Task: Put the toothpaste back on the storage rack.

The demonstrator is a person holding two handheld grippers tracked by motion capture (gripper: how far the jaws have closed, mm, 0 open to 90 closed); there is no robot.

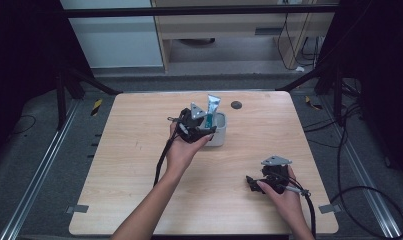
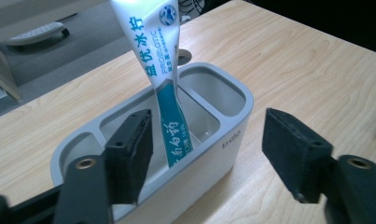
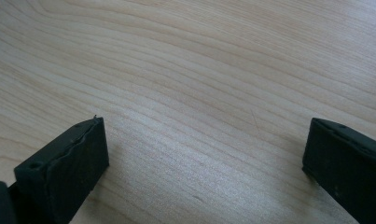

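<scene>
The toothpaste tube (image 2: 162,70) stands tilted in the middle compartment of the grey holder (image 2: 227,140), near the table's (image 1: 139,165) centre towards twelve o'clock. The left gripper (image 2: 206,154) hangs partly open, seemingly clear of it. At five o'clock, the right gripper (image 3: 204,163) gapes wide over bare wood.

The left gripper (image 1: 203,121), held in an outstretched left hand (image 1: 181,150), hangs just above the grey holder (image 1: 220,132), jaws apart. The right gripper (image 1: 253,182) rests well nearer than the holder, jaws wide.
</scene>
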